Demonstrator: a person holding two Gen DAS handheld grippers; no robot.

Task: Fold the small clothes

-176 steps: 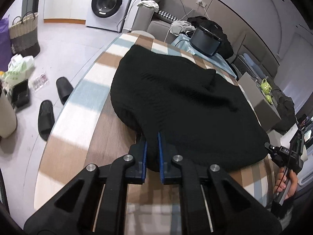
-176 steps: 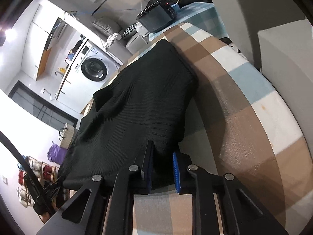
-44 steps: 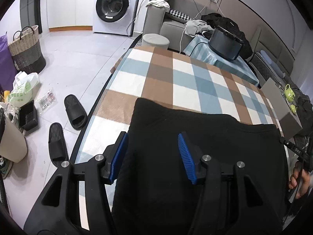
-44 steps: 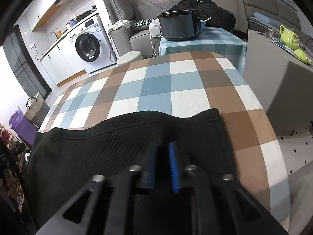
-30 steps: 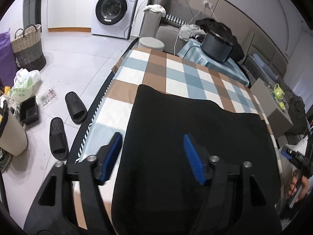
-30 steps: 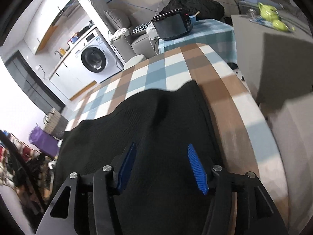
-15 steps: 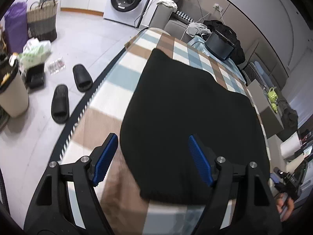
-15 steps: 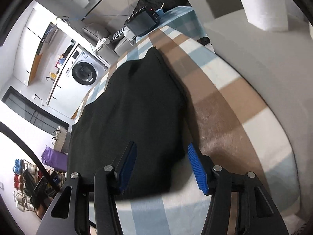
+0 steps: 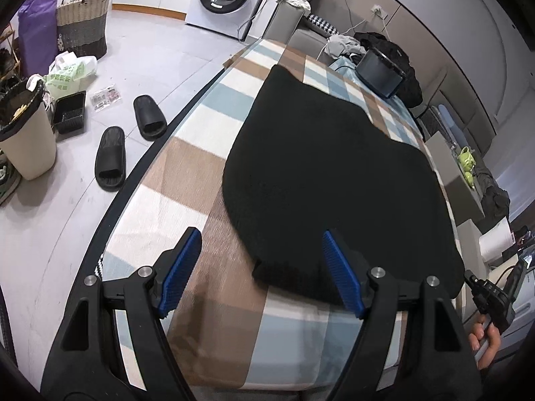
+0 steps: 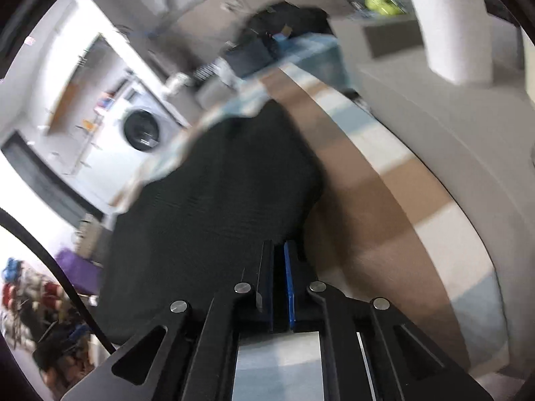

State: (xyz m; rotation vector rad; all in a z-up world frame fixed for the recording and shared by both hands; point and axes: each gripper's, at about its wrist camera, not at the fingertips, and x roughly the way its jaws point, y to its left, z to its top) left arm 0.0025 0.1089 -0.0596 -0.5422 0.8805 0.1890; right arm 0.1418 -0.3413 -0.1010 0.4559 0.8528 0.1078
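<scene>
A black knitted garment (image 9: 334,167) lies flat along the checked table (image 9: 174,167). My left gripper (image 9: 260,267) hangs open over its near left corner. That corner lies between the blue pads (image 9: 180,267), and they do not touch it. In the blurred right wrist view my right gripper (image 10: 279,250) has its jaws together on the near right corner of the garment (image 10: 217,217). From the left wrist view, that right gripper (image 9: 481,287) shows at the garment's far-right corner, with a hand (image 9: 485,344) on its handle.
Two black slippers (image 9: 110,157), a lined bin (image 9: 23,133) and a woven basket (image 9: 83,20) stand on the floor to the left. A black appliance (image 9: 381,73) sits beyond the table. On the right are a grey cabinet (image 9: 464,180) and a paper roll (image 9: 495,244).
Both grippers have drawn back to the garment's near edge. The right jaws, open half a second ago, have shut at the near right corner. The left jaws stay wide.
</scene>
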